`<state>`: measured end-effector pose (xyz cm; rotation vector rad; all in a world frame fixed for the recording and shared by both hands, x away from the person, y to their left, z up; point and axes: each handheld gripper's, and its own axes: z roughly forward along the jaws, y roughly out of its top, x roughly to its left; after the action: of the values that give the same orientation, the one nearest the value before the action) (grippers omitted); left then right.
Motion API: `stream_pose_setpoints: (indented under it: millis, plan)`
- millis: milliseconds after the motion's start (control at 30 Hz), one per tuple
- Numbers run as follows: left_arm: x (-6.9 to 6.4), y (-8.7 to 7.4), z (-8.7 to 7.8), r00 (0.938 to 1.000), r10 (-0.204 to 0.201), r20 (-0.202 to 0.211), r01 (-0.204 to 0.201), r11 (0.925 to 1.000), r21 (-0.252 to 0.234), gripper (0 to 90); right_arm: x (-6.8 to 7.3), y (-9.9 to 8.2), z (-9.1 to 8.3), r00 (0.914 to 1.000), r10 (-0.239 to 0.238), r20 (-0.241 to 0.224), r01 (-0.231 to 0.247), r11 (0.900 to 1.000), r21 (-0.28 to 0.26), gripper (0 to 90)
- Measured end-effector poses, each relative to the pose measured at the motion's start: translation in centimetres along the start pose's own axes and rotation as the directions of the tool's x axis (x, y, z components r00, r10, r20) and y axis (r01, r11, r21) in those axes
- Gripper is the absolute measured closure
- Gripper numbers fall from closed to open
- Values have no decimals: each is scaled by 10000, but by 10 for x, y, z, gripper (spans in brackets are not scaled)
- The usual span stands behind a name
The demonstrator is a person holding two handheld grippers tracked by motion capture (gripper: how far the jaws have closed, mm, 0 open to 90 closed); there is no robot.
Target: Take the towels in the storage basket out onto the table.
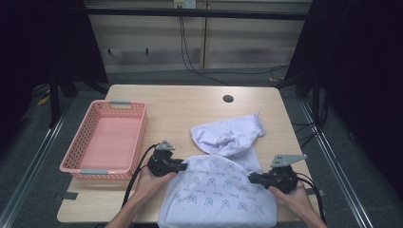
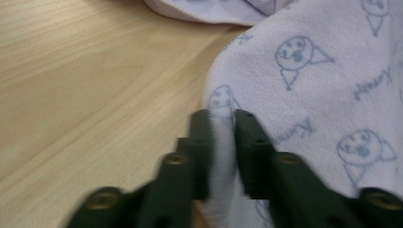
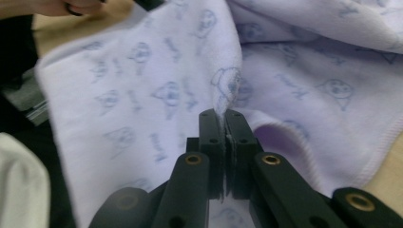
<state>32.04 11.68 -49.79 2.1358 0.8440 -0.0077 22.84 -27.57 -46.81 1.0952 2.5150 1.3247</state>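
A pale lilac cloth (image 1: 223,183) printed with small blue animal faces lies over the near middle of the wooden table (image 1: 180,107) and hangs past its front edge. Its far end is bunched up (image 1: 228,133). My left gripper (image 1: 183,165) is shut on the cloth's left edge; in the left gripper view a fold of cloth (image 2: 221,142) is pinched between the jaws (image 2: 222,118). My right gripper (image 1: 250,178) is shut on the cloth's right side, and the right gripper view shows the fabric (image 3: 223,90) rising from between the closed jaws (image 3: 223,116).
A pink plastic basket (image 1: 138,137) stands on the left side of the table, with nothing in it. A round dark hole (image 1: 228,99) is in the tabletop near its far edge. Cables run along the floor behind the table.
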Motion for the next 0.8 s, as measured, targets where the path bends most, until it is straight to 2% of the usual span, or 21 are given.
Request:
stream_pose_setpoints:
  millis: [33,100,200,267,300,333,400,433,467,500,533,567,600,633,667,700,733,767,800]
  plan:
    - [-2,-2,-6,9993,-120,368,126,9998,-156,861,5,-2,-5,9999,-84,-106,83,9999,-72,881]
    - [-8,-3,-19,9983,87,572,-71,9996,-282,870,15,-8,-15,9995,-104,-311,97,9997,-224,881]
    - [-24,-19,-50,9890,202,1468,-83,9967,-812,871,33,-21,-27,9982,-212,-569,199,9995,-228,880]
    - [-37,-32,-65,9856,498,1616,-364,9957,-850,871,41,-29,-32,9973,-210,-701,199,9997,-168,879]
    - [-43,-38,-70,9816,568,1824,-410,9952,-889,871,46,-32,-35,9967,-172,-795,165,9998,-84,878]
    - [-52,-48,-77,9733,641,2203,-456,9950,-883,870,49,-35,-36,9965,-177,-813,172,9998,-66,874]
    - [-64,-62,-84,9670,791,2423,-600,9946,-852,869,57,-40,-41,9950,-195,-977,196,9998,4,839]
    - [-72,-70,-87,9575,866,2750,-685,9948,-748,868,59,-41,-43,9947,-198,-1008,199,9998,2,810]
    - [-78,-76,-90,9520,849,2939,-678,9954,-678,865,61,-41,-45,9955,-222,-925,216,9997,-69,753]
    - [-82,-81,-93,9384,983,3313,-842,9948,-566,857,61,-40,-48,9963,-207,-834,188,9996,-230,688]
    - [-83,-83,-95,9339,1077,3409,-924,9939,-607,844,59,-38,-50,9980,-52,-630,22,9988,-487,651]
    - [-84,-84,-97,9293,1065,3537,-887,9939,-663,782,54,-35,-51,9987,150,-497,-185,9973,-709,632]
    - [-83,-84,-99,9237,963,3707,-751,9946,-711,782,54,-35,-51,9987,150,-497,-185,9973,-709,632]
    - [-80,-81,-102,9214,856,3792,-545,9943,-919,739,50,-34,-50,9992,215,-343,-242,9966,-792,626]
    - [-78,-79,-103,9279,730,3657,-345,9932,-1109,684,43,-31,-46,9991,388,-180,-403,9955,-861,614]
    - [-73,-72,-103,9254,672,3731,-204,9916,-1281,686,38,-29,-43,9985,531,-160,-543,9951,-824,607]
    - [-70,-68,-101,9269,751,3678,-259,9902,-1369,670,30,-24,-35,9990,449,74,-443,9968,-664,598]
    - [-64,-60,-97,9473,684,3130,-242,9894,-1430,656,25,-21,-31,9990,422,169,-411,9971,-645,586]
    - [-60,-55,-92,9573,413,2861,-18,9906,-1371,624,17,-16,-23,9983,568,113,-560,9966,-607,574]
